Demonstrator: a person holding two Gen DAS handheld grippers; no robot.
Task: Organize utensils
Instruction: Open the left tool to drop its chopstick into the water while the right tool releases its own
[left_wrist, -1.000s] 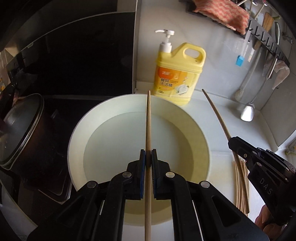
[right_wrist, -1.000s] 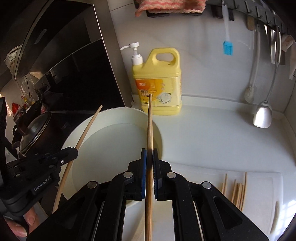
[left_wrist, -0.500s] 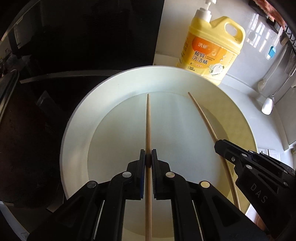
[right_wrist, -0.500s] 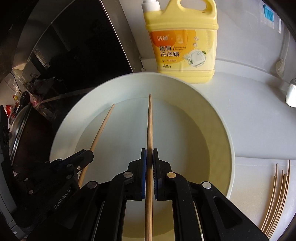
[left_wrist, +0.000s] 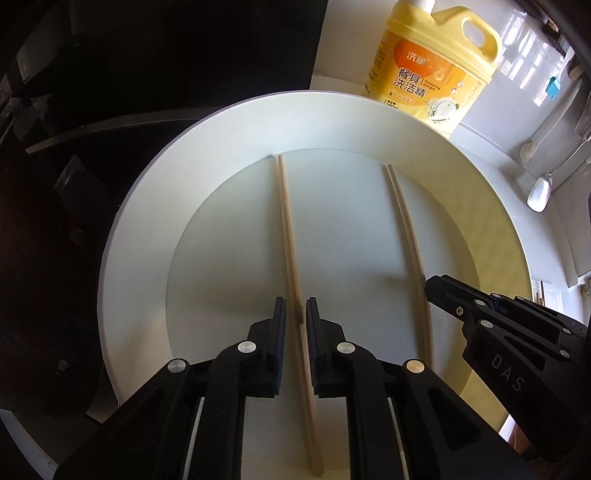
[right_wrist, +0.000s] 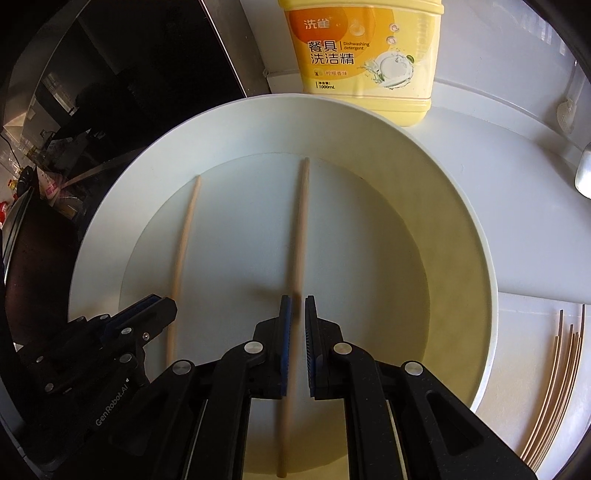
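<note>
A large white basin (left_wrist: 140, 229) fills both views, and shows in the right wrist view (right_wrist: 458, 206) too. Two wooden chopsticks lie in it. The left chopstick (left_wrist: 290, 236) lies loose between the parted fingers of my left gripper (left_wrist: 295, 314), which is open. The right chopstick (right_wrist: 300, 229) lies between the parted fingers of my right gripper (right_wrist: 297, 310), which is open too. Each view shows the other gripper beside it: the right gripper (left_wrist: 436, 288) and the left gripper (right_wrist: 162, 306). The other chopstick (left_wrist: 406, 229) (right_wrist: 183, 251) shows there as well.
A yellow dish-soap bottle (right_wrist: 365, 55) stands behind the basin, seen also in the left wrist view (left_wrist: 432, 70). Several more chopsticks (right_wrist: 557, 380) lie on the white board at right. A dark stove (left_wrist: 110, 92) is on the left. Ladles (left_wrist: 539, 188) hang on the wall.
Both grippers lowered into the basin and opened, letting their chopsticks drop onto the basin floor.
</note>
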